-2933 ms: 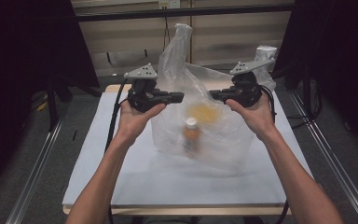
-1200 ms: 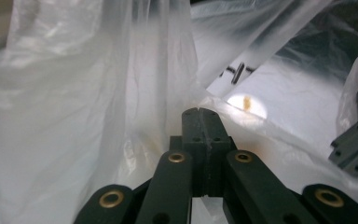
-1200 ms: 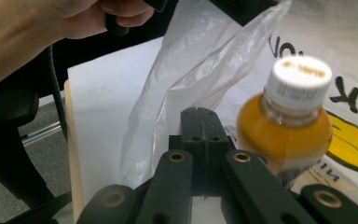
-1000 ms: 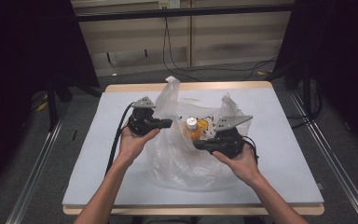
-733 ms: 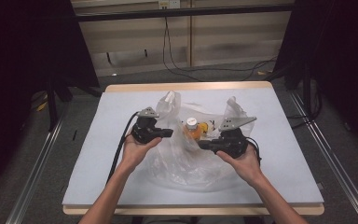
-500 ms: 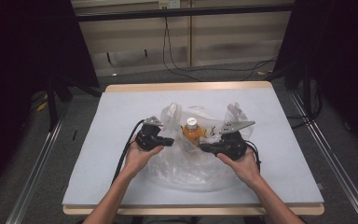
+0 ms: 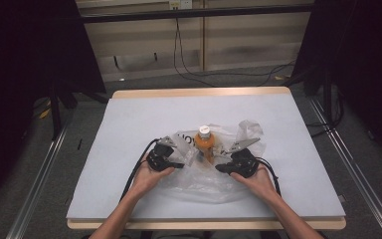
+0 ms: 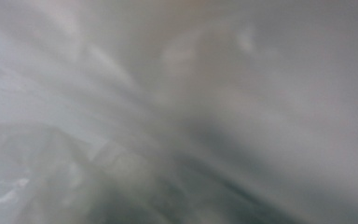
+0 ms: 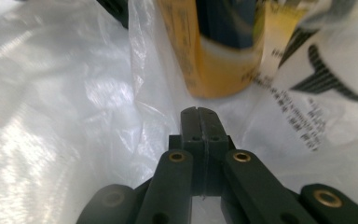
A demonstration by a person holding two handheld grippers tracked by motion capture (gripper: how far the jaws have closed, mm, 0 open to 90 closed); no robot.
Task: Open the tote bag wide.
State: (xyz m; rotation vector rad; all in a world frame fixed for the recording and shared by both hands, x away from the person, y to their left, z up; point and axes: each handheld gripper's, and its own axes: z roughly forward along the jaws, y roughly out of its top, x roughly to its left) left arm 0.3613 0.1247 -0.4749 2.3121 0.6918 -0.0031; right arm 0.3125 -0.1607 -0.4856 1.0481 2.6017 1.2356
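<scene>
On the grey desk (image 7: 129, 124), a clear plastic bag (image 7: 204, 179) is being kept low and crumpled, near the person's edge. An orange bottle (image 7: 204, 142) with a white cap is being seen upright inside the bag, between the two tools. The left tongs (image 7: 181, 165) are being held by the left hand (image 7: 146, 177) at the left side of the bag; whether they are open or closed cannot be told, as the left gripper view is being covered by blurred plastic. The right tongs (image 9: 200, 116) are being held by the right hand (image 7: 256, 179), and their jaws are being pressed together on a thin fold of the bag, just beside the bottle.
</scene>
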